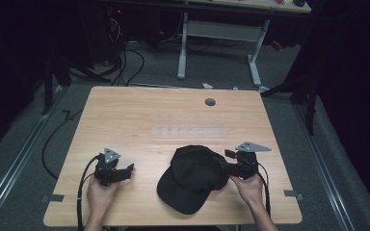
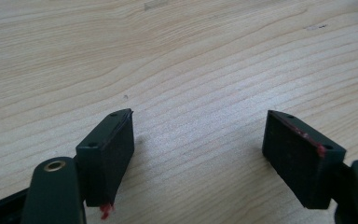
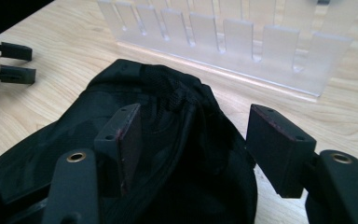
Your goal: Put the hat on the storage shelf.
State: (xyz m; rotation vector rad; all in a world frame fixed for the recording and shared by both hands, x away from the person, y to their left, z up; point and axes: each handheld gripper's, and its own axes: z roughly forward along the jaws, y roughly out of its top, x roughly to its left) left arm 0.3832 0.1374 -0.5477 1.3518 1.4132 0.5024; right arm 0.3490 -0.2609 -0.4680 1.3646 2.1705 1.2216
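Right tongs (image 3: 191, 144): spread wide, pinching nothing, over the black cap's (image 1: 195, 175) rear edge. Close them on that fabric before lifting. Left tongs (image 1: 125, 169): spread, idle left of cap.

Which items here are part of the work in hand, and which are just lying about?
In the job: black fabric baseball cap; right gripper, open at the cap's back.

Lying about: clear plastic slotted rack; left gripper, open over bare wooden table; grey round grommet.
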